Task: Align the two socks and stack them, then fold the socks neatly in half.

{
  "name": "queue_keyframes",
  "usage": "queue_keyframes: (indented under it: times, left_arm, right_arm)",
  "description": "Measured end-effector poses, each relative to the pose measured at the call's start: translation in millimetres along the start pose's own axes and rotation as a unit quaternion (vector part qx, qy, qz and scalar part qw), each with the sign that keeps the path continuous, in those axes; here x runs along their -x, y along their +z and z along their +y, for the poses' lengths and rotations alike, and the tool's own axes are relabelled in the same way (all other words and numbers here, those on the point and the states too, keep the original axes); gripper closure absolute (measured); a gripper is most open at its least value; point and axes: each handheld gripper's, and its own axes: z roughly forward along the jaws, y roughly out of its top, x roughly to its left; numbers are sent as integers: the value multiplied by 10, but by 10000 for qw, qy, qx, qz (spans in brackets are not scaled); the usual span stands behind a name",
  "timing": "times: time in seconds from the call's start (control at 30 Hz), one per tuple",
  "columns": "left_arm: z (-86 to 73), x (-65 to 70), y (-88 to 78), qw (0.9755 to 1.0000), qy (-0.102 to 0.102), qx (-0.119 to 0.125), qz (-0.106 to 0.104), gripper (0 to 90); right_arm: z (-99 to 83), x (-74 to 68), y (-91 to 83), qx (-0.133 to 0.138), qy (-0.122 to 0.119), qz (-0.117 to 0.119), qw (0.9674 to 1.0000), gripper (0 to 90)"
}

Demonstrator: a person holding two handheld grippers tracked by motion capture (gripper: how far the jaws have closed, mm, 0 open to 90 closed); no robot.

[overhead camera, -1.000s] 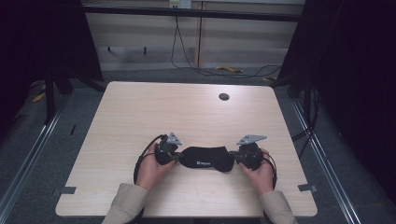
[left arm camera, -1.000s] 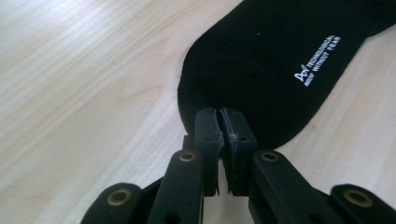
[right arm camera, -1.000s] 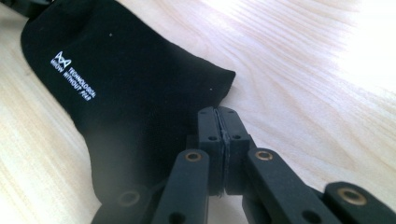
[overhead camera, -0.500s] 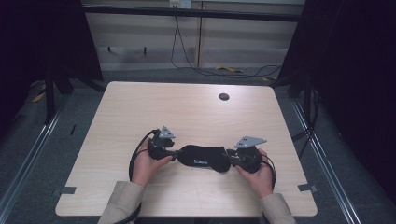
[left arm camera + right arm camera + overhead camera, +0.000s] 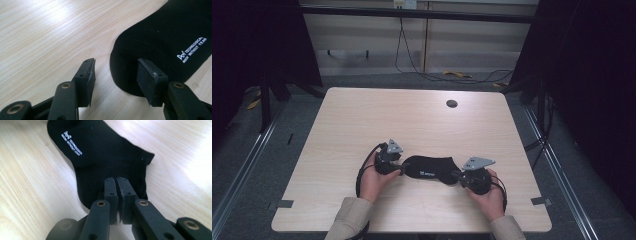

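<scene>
Near edge of table (image 5: 362,115): black sock (image 5: 432,168) lies flat on the light wood top, lengthwise between the two grippers.
Sock marking: white lettering (image 5: 191,50) on the upper face, readable in both gripper views.
Sock ends: rounded end (image 5: 125,75) faces the left gripper; cuff end (image 5: 112,182) faces the right gripper.
Left gripper (image 5: 116,75): jaws stand partly apart, nothing clamped. One pad rests over the sock's rounded end, the other over bare wood just beside it. Whether the pad touches the cloth cannot be told.
Left gripper position: at the sock's left end in the high view (image 5: 400,168), held by the left hand (image 5: 374,181).
Right gripper (image 5: 117,182): jaws pressed together, pads meeting over the cuff end with sock cloth pinched between them.
Right gripper position: at the sock's right end in the high view (image 5: 457,176), held by the right hand (image 5: 489,197).
Grommet (image 5: 452,103): dark round insert near the far edge, well apart from the sock.
</scene>
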Motion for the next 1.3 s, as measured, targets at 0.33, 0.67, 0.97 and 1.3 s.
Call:
queue_keyframes:
  times: [0.33, 0.67, 0.97, 1.3]
  left_arm:
    - [2, -22, -3, 9996, -152, -102, -203, 547]
    - [29, 25, -3, 9981, -202, -180, -552, 832]
    - [42, -1, -15, 9976, -302, -215, -587, 866]
    - [178, -68, -223, 9967, -340, 55, -734, 868]
  right_arm:
    - [-7, -20, 13, 16, -1, -30, 10000, 868]
    - [-1, -15, 26, 35, 27, -2, 10000, 872]
    - [-3, 1, 35, 71, 81, 53, 9999, 879]
    - [63, -17, 43, 135, 96, 157, 9997, 885]
